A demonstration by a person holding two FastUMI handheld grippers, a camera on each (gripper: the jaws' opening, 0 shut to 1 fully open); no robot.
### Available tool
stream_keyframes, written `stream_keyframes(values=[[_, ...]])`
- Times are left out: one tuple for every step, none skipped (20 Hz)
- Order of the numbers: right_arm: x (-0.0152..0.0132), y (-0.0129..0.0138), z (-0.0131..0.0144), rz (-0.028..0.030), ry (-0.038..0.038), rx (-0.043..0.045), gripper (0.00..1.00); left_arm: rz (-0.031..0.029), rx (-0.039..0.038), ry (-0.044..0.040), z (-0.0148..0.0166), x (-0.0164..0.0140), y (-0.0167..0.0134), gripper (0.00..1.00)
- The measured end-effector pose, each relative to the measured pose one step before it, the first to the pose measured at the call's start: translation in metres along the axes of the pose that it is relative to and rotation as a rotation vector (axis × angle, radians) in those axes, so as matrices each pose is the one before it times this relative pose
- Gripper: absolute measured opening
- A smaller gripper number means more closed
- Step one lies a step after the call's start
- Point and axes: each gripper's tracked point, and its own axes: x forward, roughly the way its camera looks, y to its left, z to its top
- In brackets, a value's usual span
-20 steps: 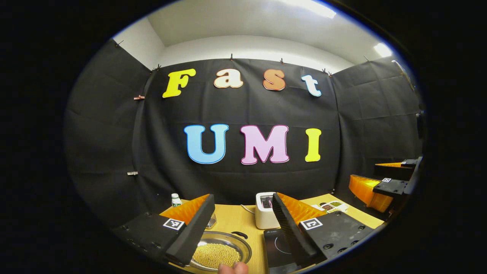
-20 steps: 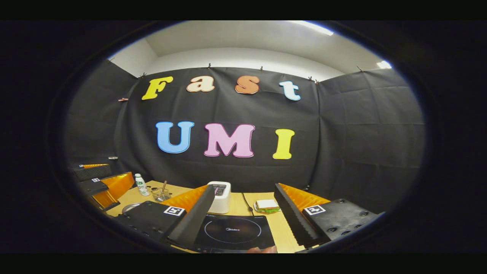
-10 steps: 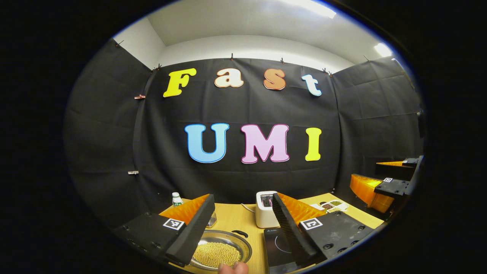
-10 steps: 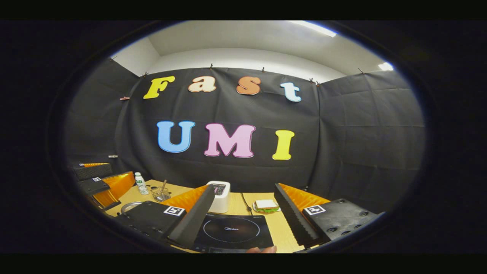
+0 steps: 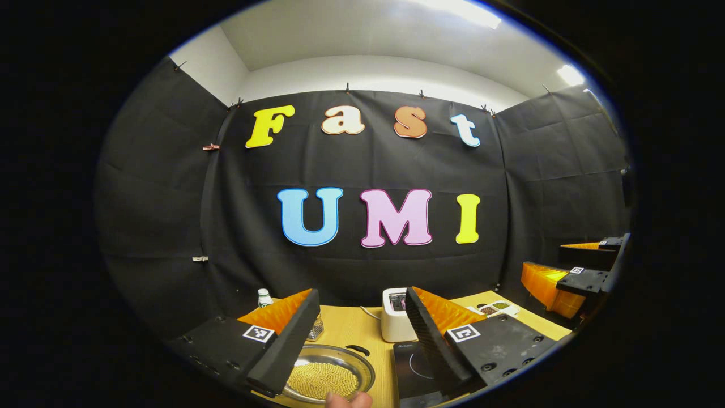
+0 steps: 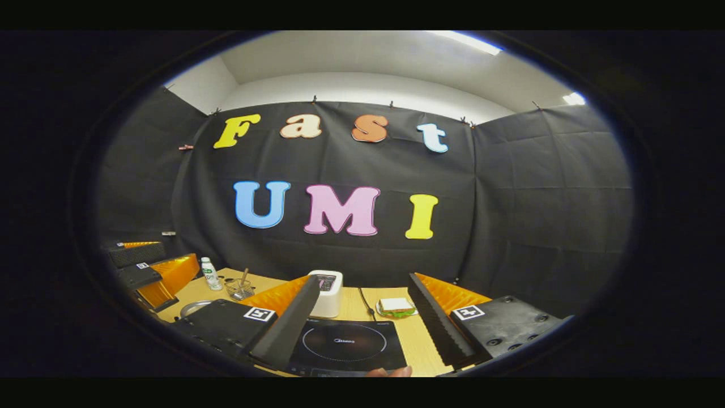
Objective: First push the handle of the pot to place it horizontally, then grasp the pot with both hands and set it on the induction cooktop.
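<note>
Shallow round steel pot (image 5: 330, 377) sits at the near edge of the light wooden table (image 5: 345, 326), its bowl full of small yellow beans (image 5: 320, 378). Short black pot handle (image 5: 358, 349) is on the far rim, pointing toward the back edge. Flat black induction cooktop (image 6: 346, 345) lies just beside the pot, apart from it; nothing on its glass.

My left gripper (image 5: 354, 340) hangs above the near edge, fingers spread wide, nothing between them; pot sits under the left finger. My right gripper (image 6: 362, 328) is over the cooktop, also spread wide and empty. My fingertip (image 5: 348, 400) shows at the bottom of the left gripper view.

White toaster (image 6: 327, 292) stands behind the cooktop, its cord trailing along the table. Sandwich on a plate (image 6: 396, 306) is toward the back edge. Small white bottle with green label (image 6: 210, 274) and wire basket (image 6: 240, 289) are at the far corner by the pot. Tray of small dishes (image 5: 494, 307) sits at the opposite far corner; contents too small to tell.
</note>
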Motion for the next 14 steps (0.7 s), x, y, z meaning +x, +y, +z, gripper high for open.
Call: stream_keyframes(values=[[-0.00052,-0.00028,-0.00021,0.00072,0.00013,0.00116,0.97,-0.00456,0.00233,0.00041,0.00066,-0.00004,-0.00062,0.92],[0.00058,0.00017,-0.00016,-0.00019,0.00091,0.00161,0.96,-0.01119,0.00213,0.00324,-0.00105,-0.00069,-0.00146,0.95],[0.00053,0.00014,-0.00023,0.00075,0.00009,0.00181,0.98,-0.01014,0.00271,0.00174,0.00048,-0.00026,-0.00015,0.95],[0.00028,0.00028,-0.00054,0.00068,0.00050,-0.00010,0.98,-0.01525,0.00149,0.00177,0.00164,-0.00054,-0.00275,0.91],[-0.00036,0.00021,0.00053,0.00153,-0.00086,-0.00156,0.98,-0.01876,0.00241,0.00543,-0.00012,-0.00085,-0.00310,0.71],[-0.00048,-0.00032,0.00061,-0.00052,-0.00254,-0.00215,0.97,-0.03198,0.00067,0.01008,-0.00341,0.00002,-0.00508,0.51],[-0.00010,-0.00119,0.00008,-0.00292,-0.00179,-0.00133,0.98,-0.02858,0.00153,0.01004,-0.00124,-0.00088,-0.00456,0.31],[0.00045,-0.00065,0.00044,-0.00137,-0.00086,0.00049,0.97,-0.02041,0.00257,0.01275,-0.00260,-0.00063,-0.00181,0.11],[-0.00014,-0.00026,-0.00087,0.00102,0.00080,0.00097,0.98,-0.01108,0.00455,0.02056,-0.00360,-0.00167,-0.00095,0.05],[-0.00014,0.00031,-0.00029,-0.00053,0.00153,0.00019,0.98,-0.01708,0.00259,0.03192,-0.00732,-0.00038,-0.00213,0.05],[0.00060,-0.00088,-0.00013,0.00041,0.00070,0.00009,0.98,-0.01512,0.00161,0.04168,-0.00879,-0.00101,-0.00273,0.05],[-0.00002,-0.00068,-0.00040,-0.00085,0.00038,-0.00100,0.98,-0.01359,0.00034,0.04140,-0.01277,0.00048,-0.00382,0.05],[0.00045,-0.00102,-0.00161,-0.00059,0.00194,-0.00145,0.98,-0.01549,0.00087,0.03953,-0.01054,0.00070,-0.00408,0.05],[0.00052,-0.00076,-0.00152,-0.00109,0.00351,-0.00117,0.98,-0.01096,0.00482,0.03925,-0.01074,0.00099,-0.00140,0.05]])
